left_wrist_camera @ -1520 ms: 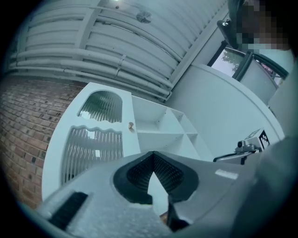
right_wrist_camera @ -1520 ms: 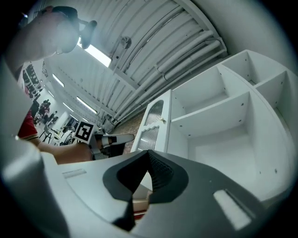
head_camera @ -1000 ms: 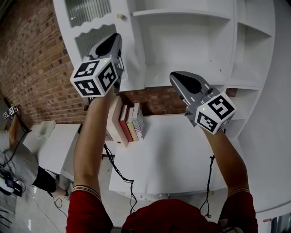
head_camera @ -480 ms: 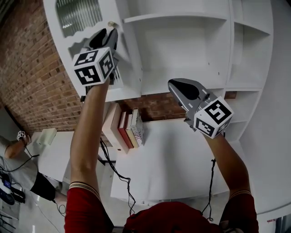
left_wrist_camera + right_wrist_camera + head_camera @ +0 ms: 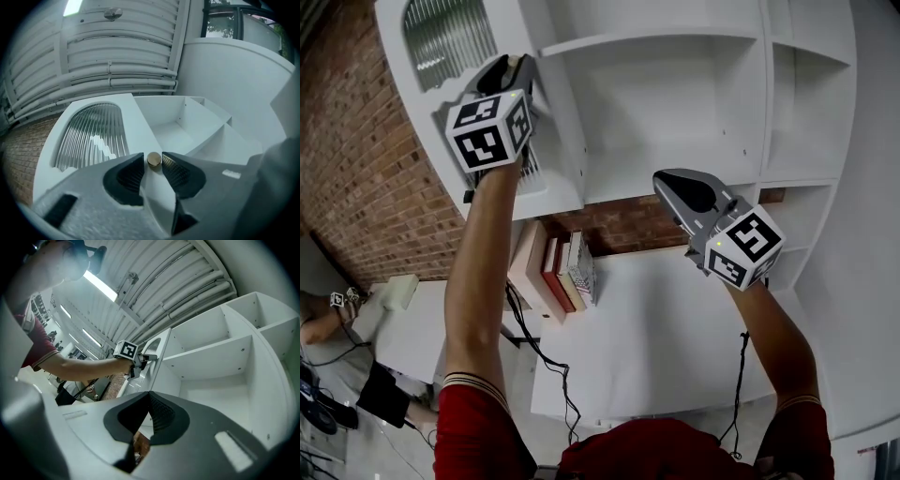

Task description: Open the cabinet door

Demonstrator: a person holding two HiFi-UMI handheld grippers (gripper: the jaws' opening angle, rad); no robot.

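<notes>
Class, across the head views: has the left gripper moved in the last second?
Yes. The grey left gripper has risen, away from the row of upright books below it; its claw is opening, with the small round brass knob between the jaws.

White cabinet door [image 5: 138, 126], ribbed glass pane [image 5: 91, 133], brass knob [image 5: 154, 159], red brick wall [image 5: 356, 159]

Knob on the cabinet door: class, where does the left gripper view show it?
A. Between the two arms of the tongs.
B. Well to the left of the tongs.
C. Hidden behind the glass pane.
A: the brass knob sits in the gap of the left tongs, which are opening and not clamped on it.
</notes>
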